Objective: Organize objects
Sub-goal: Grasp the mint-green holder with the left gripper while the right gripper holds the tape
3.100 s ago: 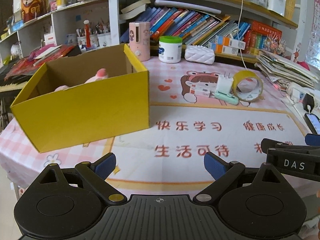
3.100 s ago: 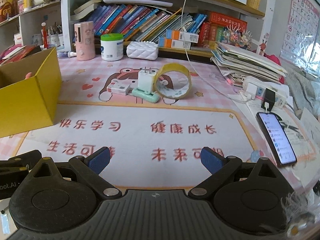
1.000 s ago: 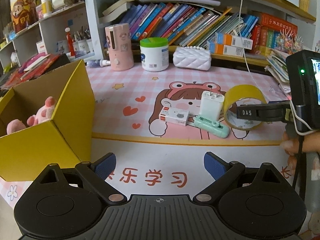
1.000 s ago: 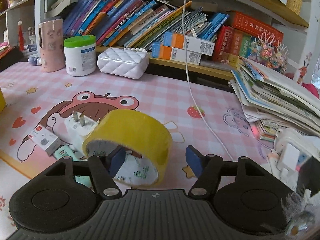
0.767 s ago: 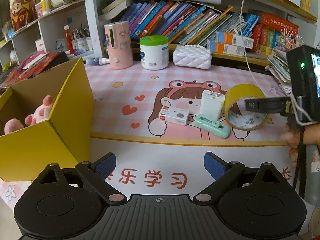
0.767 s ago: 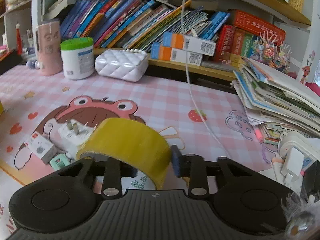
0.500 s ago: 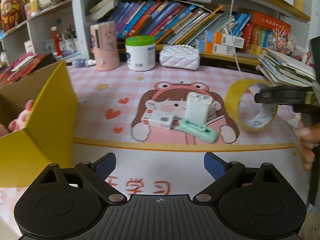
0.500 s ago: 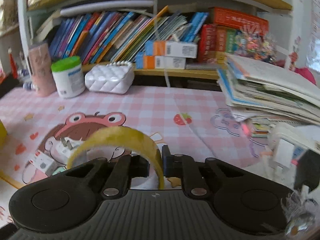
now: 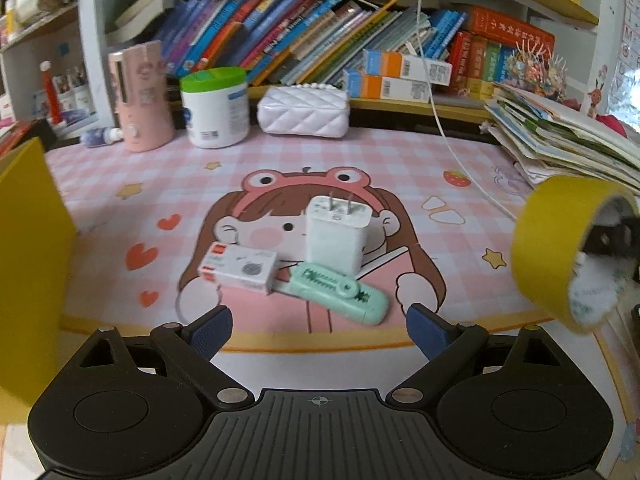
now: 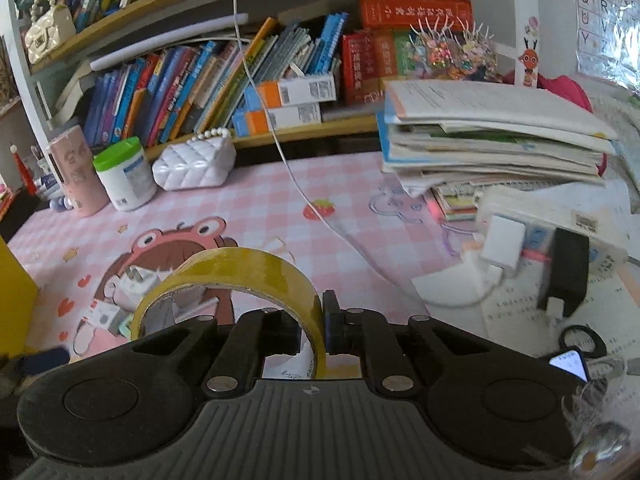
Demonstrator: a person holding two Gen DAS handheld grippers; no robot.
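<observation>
My right gripper point(image 10: 316, 330) is shut on the wall of a yellow tape roll point(image 10: 240, 270) and holds it off the pink mat; the same tape roll point(image 9: 548, 244) hangs at the right edge of the left wrist view. My left gripper point(image 9: 318, 326) stands open just short of a white plug charger point(image 9: 336, 236), a small white box point(image 9: 238, 267) and a mint green comb-like piece point(image 9: 340, 294) lying together on the mat. The yellow cardboard box point(image 9: 28, 264) fills the left edge.
At the back stand a pink cylinder point(image 9: 140, 100), a green-lidded white tub point(image 9: 214, 106) and a white quilted purse point(image 9: 304, 109) before a bookshelf. A stack of books point(image 10: 492, 136), a power strip point(image 10: 548, 224), a phone point(image 10: 568, 362) and a white cable point(image 10: 312, 204) crowd the right side.
My right gripper closed on the tape roll's wall, lifted it off the mat and rolled. My left gripper moved nearer the charger, box and green piece; the yellow box slid toward the left edge.
</observation>
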